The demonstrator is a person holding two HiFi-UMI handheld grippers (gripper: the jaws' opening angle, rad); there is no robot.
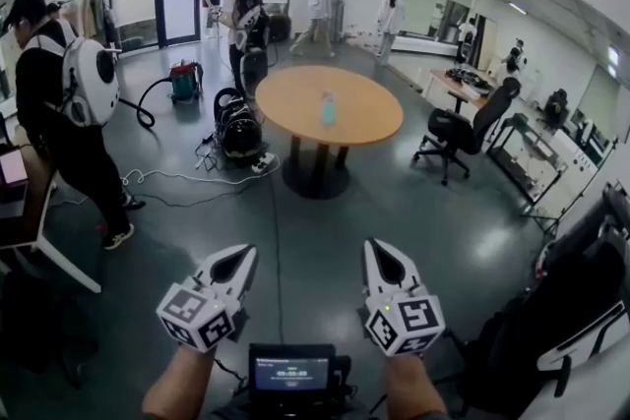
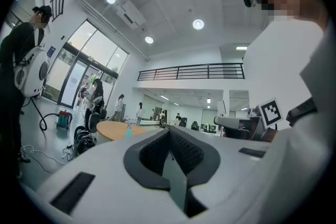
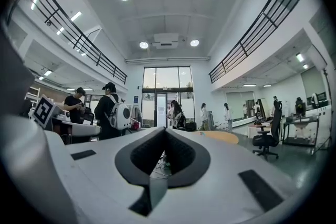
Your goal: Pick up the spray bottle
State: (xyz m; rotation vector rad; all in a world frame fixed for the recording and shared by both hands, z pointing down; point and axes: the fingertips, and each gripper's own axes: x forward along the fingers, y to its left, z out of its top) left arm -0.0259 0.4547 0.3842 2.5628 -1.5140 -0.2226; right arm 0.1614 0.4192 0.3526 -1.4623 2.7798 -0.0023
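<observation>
Nearest the lens: small black box with a lit screen (image 1: 290,374), flat-faced and rectangular, low centre of the head view between two bare forearms (image 1: 182,389). Left gripper (image 1: 247,254) and right gripper (image 1: 374,247) are held side by side just above it, both level, pointing into the room.

Shells: smooth white matte plastic, wedge-shaped, tapering to a point. Each carries a marker cube (image 1: 197,315) with black-and-white squares at the rear. Finger pads (image 2: 184,153): black, fine cross-hatched texture, set in a teardrop-shaped dark recess. In each gripper view the two pads meet along a thin seam. Jaws pressed together on both sides, nothing between them.

Spray bottle (image 1: 328,108): translucent teal, slim, upright, near the middle of the round table (image 1: 295,118). Well apart from both grippers, ahead of them across the floor (image 1: 325,221).

- Table top: flat disc, smooth orange-tan wood finish, on a dark central pedestal with a round foot.
- Floor: dark grey, polished, reflects the ceiling lights.
- White cable (image 1: 187,178): trails in loose curves left of the table foot.
- Black office chair (image 1: 461,128): on castors, right of the table.
- Person (image 1: 54,113): at left, dark clothes, wears a rounded white hard-shell backpack (image 1: 94,79).
</observation>
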